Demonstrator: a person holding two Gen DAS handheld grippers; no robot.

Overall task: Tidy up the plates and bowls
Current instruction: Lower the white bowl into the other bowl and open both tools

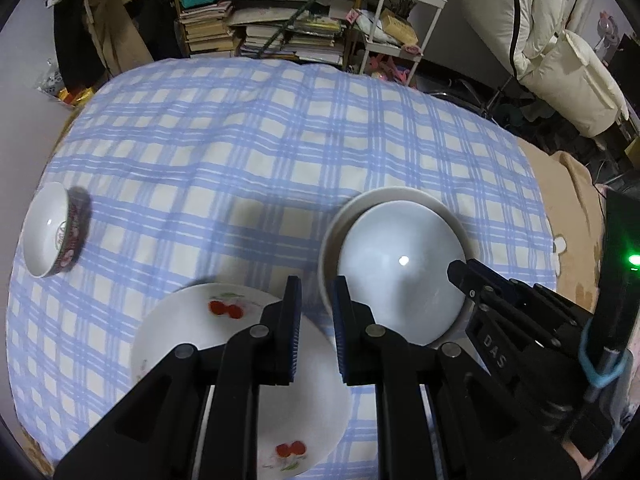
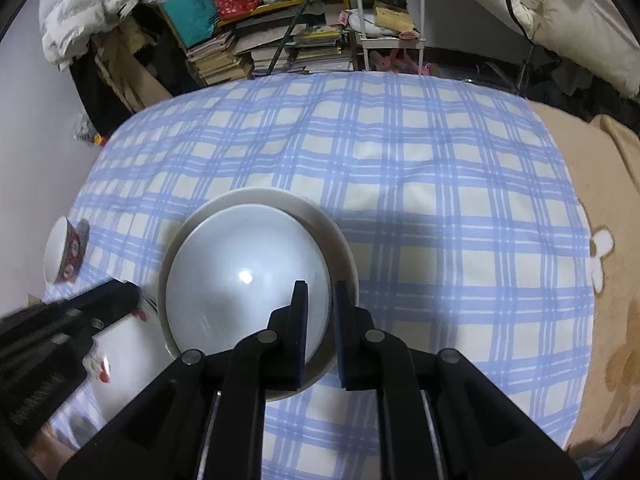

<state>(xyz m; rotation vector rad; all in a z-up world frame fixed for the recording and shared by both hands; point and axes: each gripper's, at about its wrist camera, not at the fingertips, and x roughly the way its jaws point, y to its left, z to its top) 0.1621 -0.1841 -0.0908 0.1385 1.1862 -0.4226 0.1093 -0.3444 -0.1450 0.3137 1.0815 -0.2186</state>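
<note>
A cluttered room lies behind: stacked books [image 1: 224,28] on a shelf, a white cart [image 1: 404,20], pale padded coats [image 1: 552,40] hanging at the right; in front, a bed under a blue-and-cream checked cloth [image 1: 280,128] carries the dishes, with a tan blanket [image 2: 600,208] along its right edge.

The far half of the cloth is bare and open across its whole width; the dishes crowd the near side. A cream bowl [image 2: 340,240] sits near the middle with a white bowl [image 2: 240,264] nested inside it, leaving a crescent of cream rim showing at the far side; the right gripper [image 2: 320,292] is closed onto the near-right rim of this pair, one finger inside the bowl and one outside, so the wall runs between the pads.

Just left of the bowls lies a white plate with cherries [image 1: 224,320], its right edge close under the cream bowl's side; the left gripper [image 1: 316,284] hangs over the gap between plate and bowl, its jaws nearly closed with a narrow slit between the pads and nothing in them.

A small patterned bowl [image 1: 52,236] lies tilted on its side at the far left edge of the cloth, well apart from the others, close to where the cloth drops away.
</note>
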